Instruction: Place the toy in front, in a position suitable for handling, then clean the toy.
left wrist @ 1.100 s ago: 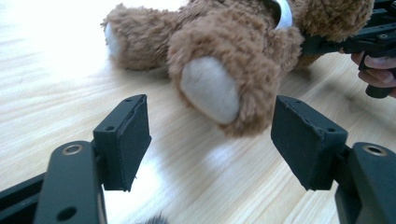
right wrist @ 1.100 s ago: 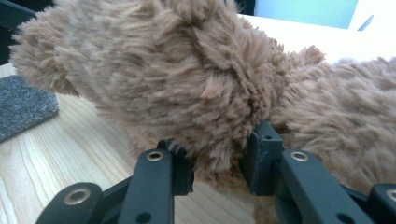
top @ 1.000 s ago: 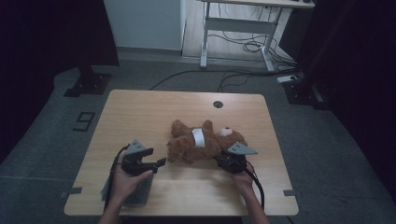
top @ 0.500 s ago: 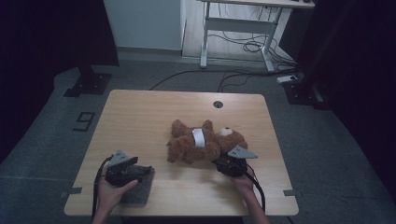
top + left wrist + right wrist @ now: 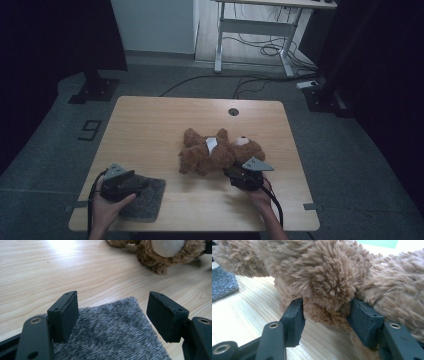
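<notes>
scene: teddy bear (image 5: pixel 220 152) lies on its back mid-table | right gripper (image 5: pixel 325 317): your jaws have just been opening, half spread around the bear's paw, letting it go | left gripper (image 5: pixel 112 315): spread wide over the grey cloth (image 5: pixel 112 336), near-left of the bear, ready to pinch its edge

A light wooden bench (image 5: pixel 150 120) with a round cable hole (image 5: pixel 233 111) stands on grey carpeted floor (image 5: pixel 55 150) in a dim room. Behind it are a white-framed desk (image 5: pixel 252 22), loose black cables (image 5: pixel 260 50) and dark curtains (image 5: pixel 55 35) on both sides.
</notes>
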Available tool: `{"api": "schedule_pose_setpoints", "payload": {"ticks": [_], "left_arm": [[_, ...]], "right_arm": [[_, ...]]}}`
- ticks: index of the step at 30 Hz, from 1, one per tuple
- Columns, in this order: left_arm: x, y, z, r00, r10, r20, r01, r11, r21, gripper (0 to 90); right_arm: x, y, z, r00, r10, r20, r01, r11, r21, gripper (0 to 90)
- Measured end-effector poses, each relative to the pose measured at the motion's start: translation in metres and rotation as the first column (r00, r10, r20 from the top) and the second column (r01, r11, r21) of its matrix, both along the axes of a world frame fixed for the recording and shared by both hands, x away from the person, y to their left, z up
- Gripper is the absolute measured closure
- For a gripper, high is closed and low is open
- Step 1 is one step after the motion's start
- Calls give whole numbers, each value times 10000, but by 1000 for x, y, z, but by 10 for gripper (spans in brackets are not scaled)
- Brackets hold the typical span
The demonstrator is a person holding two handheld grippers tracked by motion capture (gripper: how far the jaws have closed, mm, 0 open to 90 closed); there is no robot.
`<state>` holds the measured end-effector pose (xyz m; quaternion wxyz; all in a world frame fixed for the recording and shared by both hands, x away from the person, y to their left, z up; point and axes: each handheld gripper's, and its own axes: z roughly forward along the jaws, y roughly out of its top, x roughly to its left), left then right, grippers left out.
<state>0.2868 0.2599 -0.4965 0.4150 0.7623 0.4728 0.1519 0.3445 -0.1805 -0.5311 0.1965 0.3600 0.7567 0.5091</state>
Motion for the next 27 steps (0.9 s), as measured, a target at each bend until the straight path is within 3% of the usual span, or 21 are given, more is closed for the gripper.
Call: {"api": "schedule_pose_setpoints", "payload": {"ticks": [8, 11, 17, 20, 27], "left_arm": [[0, 25, -2, 9966, 806, -140, -804, 9967, 133, 244], [1, 33, -8, 9937, 1014, -482, -1002, 9946, 255, 236], [8, 36, -27, 9832, 1375, -1202, -1294, 9889, 725, 220], [11, 36, -32, 9797, 1545, -1278, -1426, 9849, 976, 213], [14, 38, -42, 9767, 1673, -1343, -1536, 9824, 1066, 212]], "right_arm": [[-1, 0, 1, 10000, -34, -21, 34, 10000, 22, 433], [-1, 0, 1, 10000, -34, -20, 34, 10000, 29, 432], [-1, -1, 2, 10000, -21, -24, 21, 10000, -6, 432], [-1, -2, 2, 10000, -8, -8, 8, 10000, 2, 433], [-1, -2, 2, 10000, -8, -7, 8, 10000, -10, 433]]}}
